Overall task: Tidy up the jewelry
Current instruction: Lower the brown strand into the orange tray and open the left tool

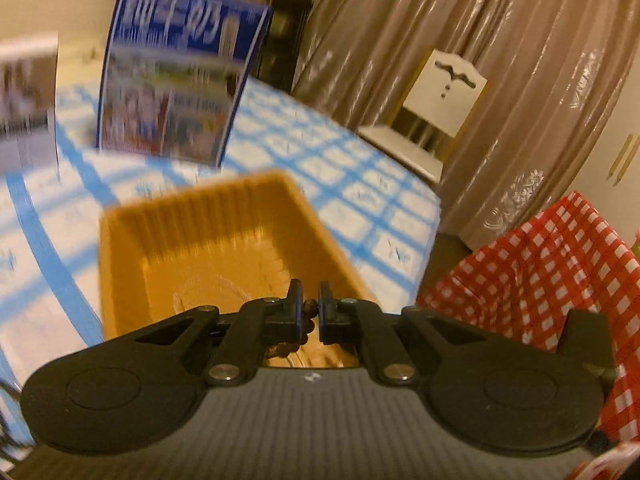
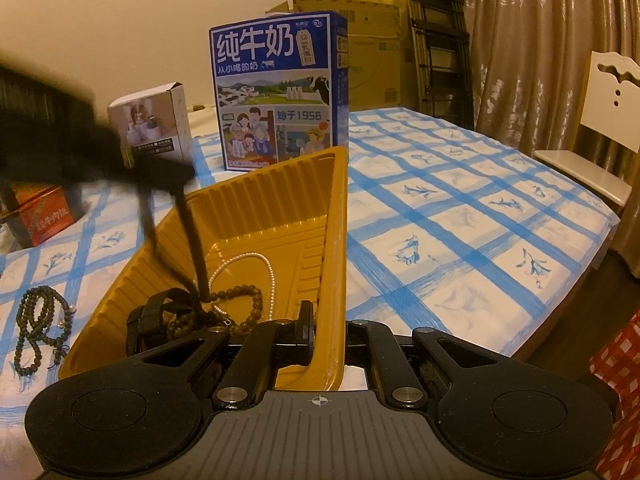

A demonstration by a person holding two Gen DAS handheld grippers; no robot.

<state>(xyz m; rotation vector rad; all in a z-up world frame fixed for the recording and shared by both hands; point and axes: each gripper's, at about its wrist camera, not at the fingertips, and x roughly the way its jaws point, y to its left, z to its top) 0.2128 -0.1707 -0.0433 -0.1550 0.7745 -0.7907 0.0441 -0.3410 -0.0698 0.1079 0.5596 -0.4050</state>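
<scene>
A yellow plastic tray sits on the blue-checked tablecloth, tilted up. My right gripper is shut on the tray's near right rim. Inside lie a pearl necklace, a brown bead bracelet and a black strap. My left gripper is over the tray, shut on a strand of brown beads; it shows blurred in the right wrist view, its fingertips down in the tray. A dark bead necklace lies on the cloth left of the tray.
A blue milk carton box and a small white box stand behind the tray. An orange box is at far left. A white chair stands at the table's right edge. Red-checked cloth is at right.
</scene>
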